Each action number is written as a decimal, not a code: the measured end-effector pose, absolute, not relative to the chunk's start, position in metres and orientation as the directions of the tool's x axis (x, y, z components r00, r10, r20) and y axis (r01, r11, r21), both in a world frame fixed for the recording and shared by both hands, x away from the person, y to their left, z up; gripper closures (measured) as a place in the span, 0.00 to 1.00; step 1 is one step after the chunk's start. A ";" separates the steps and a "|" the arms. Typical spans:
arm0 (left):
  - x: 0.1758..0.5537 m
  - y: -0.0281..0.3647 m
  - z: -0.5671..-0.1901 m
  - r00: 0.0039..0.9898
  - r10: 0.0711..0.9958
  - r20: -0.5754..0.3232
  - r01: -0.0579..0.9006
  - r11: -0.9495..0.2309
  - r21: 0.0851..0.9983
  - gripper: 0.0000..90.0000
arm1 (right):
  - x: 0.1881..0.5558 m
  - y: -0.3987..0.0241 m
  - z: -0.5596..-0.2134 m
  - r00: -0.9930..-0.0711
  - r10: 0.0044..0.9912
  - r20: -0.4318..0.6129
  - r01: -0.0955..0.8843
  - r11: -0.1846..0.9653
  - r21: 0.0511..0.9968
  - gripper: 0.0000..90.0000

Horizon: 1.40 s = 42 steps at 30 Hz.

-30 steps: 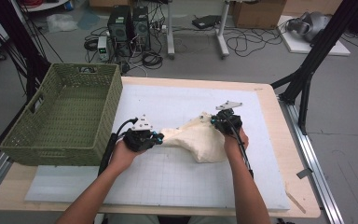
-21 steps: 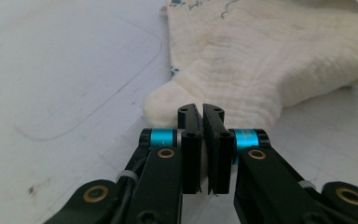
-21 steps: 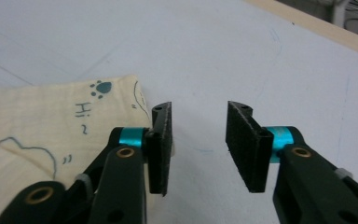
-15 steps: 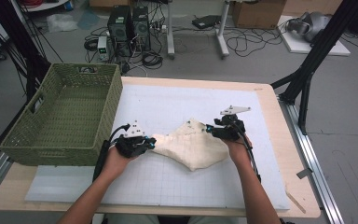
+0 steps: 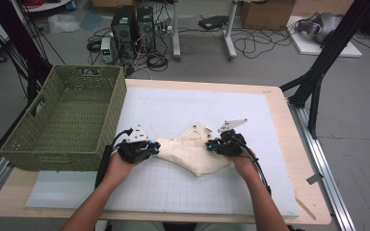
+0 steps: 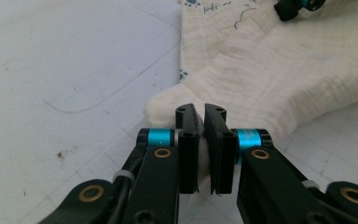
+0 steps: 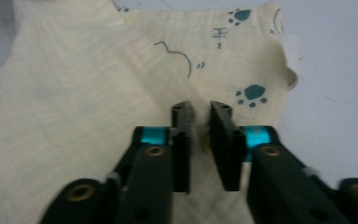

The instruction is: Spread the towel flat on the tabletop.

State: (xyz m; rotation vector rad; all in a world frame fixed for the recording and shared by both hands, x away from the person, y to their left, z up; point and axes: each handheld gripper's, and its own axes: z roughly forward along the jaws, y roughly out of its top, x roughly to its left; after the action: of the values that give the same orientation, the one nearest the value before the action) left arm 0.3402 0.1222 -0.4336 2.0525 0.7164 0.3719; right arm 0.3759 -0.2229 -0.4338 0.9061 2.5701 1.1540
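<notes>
Pinching a soft, floppy cream cloth (image 5: 192, 153) lying mid-frame on the bench (image 5: 279, 120), left gripper (image 5: 150, 150) clenched on its left tip, right gripper (image 5: 213, 145) just re-clamped on the right edge; light, best held by corners.

A green woven basket (image 5: 65, 122) sits at the white mat's (image 5: 173, 108) left edge; beyond, perhaps computer towers (image 5: 135, 24).
</notes>
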 end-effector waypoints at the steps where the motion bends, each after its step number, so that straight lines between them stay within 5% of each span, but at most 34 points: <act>1: 0.340 0.122 -0.434 0.786 0.618 -0.014 0.346 -0.421 0.838 0.93 | 0.375 -0.223 -0.433 -0.799 0.596 0.073 0.451 0.515 0.729 0.94; 15: 0.330 0.122 -0.440 0.792 0.608 -0.053 0.360 -0.396 0.845 0.90 | 0.327 -0.238 -0.409 -0.824 0.567 -0.021 0.334 0.514 0.791 0.94; 21: 0.337 0.133 -0.431 0.716 0.681 -0.154 0.424 -0.250 0.870 0.60 | 0.303 -0.237 -0.411 -0.860 0.510 -0.022 0.299 0.537 0.789 0.94; 25: 0.348 0.132 -0.415 0.702 0.693 -0.163 0.406 -0.203 0.891 0.55 | 0.285 -0.239 -0.419 -0.876 0.482 -0.006 0.293 0.543 0.787 0.94; 42: 0.402 0.043 -0.419 0.751 0.632 -0.191 0.464 -0.300 0.833 0.47 | 0.257 -0.230 -0.440 -0.926 0.376 0.026 0.274 0.625 0.731 0.93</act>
State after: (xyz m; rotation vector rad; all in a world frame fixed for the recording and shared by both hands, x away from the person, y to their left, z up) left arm 0.4023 0.0426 -0.4193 1.9527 0.8332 0.2110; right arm 0.2568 -0.2300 -0.4403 0.5455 2.7136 1.1871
